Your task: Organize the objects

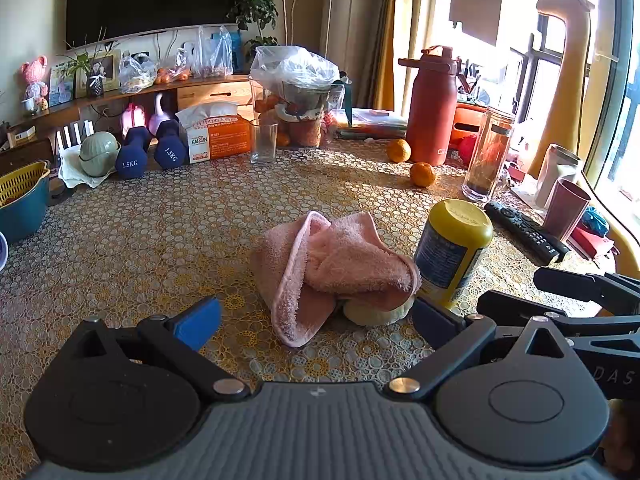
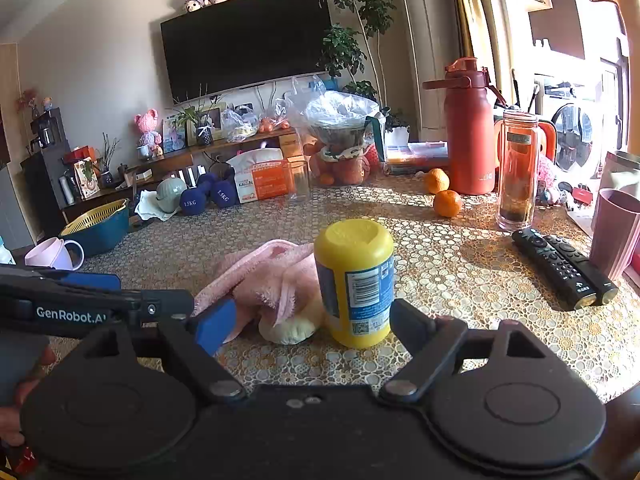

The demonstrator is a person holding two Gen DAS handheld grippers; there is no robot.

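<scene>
Both tongs, left tongs (image 1: 316, 314) and right tongs (image 2: 312, 320), gape wide and empty. The yellow bottle (image 2: 354, 280) stands on the tabletop (image 2: 460, 256), seemingly touching the pink towel (image 1: 328, 264); dragging the towel could topple it, and it might roll toward the remotes (image 2: 564, 268)

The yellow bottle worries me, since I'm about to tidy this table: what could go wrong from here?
1. The yellow bottle stands upside down on its cap, against the pink towel; pulling the towel with the open left gripper could tip it.
2. A pale round object lies partly hidden under the towel and might roll out.
3. The open right gripper sits close to the left one, so they could collide.
</scene>
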